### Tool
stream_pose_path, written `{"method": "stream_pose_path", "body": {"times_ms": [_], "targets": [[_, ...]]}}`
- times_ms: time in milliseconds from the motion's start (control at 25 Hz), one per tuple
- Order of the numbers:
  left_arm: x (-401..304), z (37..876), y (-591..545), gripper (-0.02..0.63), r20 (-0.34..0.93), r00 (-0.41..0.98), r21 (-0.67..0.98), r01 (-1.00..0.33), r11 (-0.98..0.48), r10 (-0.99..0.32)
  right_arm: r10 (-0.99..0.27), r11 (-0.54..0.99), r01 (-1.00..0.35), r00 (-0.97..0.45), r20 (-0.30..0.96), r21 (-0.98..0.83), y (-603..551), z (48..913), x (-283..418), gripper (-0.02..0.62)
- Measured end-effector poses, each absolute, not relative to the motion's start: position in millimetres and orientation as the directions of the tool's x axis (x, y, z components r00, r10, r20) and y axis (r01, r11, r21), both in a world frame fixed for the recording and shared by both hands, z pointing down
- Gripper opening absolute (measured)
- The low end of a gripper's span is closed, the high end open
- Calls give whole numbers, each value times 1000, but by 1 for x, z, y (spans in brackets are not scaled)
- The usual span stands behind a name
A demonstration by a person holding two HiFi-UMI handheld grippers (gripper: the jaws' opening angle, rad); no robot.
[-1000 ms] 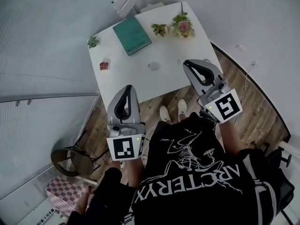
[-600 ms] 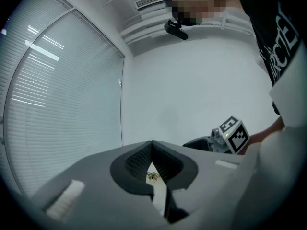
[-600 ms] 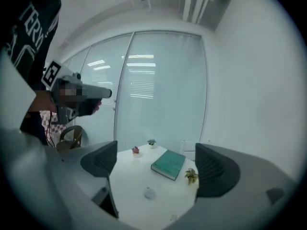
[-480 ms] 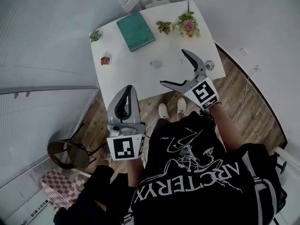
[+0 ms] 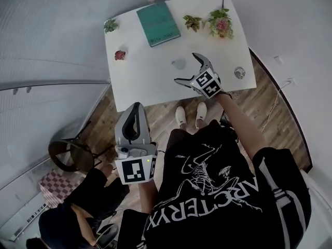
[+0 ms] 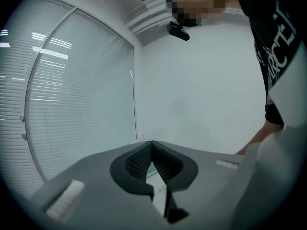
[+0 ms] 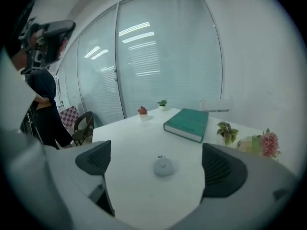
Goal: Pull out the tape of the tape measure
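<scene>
The tape measure [image 5: 179, 64] is a small round grey case lying on the white table [image 5: 147, 84]. My right gripper [image 5: 185, 68] hovers over the table's near part, just right of the case. Its jaws stand wide and are still opening, with nothing between the pads. In the right gripper view the tape measure [image 7: 163, 166] lies on the table ahead, framed by the two dark pads [image 7: 224, 170], apart from both. My left gripper [image 5: 136, 109] hangs below the table's front edge over the wooden floor, shut and empty; in its own view the left gripper [image 6: 151, 145] faces a bare wall.
A teal book [image 5: 158, 23] lies at the table's back. Small potted plants [image 5: 192, 22], a pink flower pot [image 5: 221, 25], a red plant [image 5: 120, 55] and a green one [image 5: 110, 25] stand around it. A small round object [image 5: 239, 72] sits by the right edge. A chair [image 5: 67, 154] and another person [image 5: 67, 217] are at left.
My right gripper has swung forward from beside the body to over the table and opened its jaws wide. The left gripper has stayed shut in about the same place.
</scene>
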State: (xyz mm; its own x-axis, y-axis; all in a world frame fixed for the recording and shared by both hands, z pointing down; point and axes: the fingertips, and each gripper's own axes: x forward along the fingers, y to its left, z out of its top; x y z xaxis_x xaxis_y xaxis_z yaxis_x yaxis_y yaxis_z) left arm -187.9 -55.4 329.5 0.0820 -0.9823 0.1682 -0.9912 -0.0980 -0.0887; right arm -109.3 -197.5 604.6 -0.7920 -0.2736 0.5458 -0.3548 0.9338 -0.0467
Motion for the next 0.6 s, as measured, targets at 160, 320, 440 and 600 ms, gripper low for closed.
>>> {"method": "stream_pose_path", "body": {"times_ms": [160,320,440,600], "targets": [[-198,341,-45,12,215,28,-93,-994,-49,-976,-228,930,-357,-743,629,-84,-217,656,-125,557],[-205,349,-34,11,249,-14,-93,-996,-10,-968,-193,931,-353,-698,690,-97,-230,692,-137,557],[-209,354,-25,12,269,-44,-89,-996,20,-962,-179,946,-320,-648,740,-52,-231,708,-140,555],[-213,354,-24,12,266,-46,-86,-996,24,-963,-164,956,-292,-597,785,-22,-228,713,-138,219]]}}
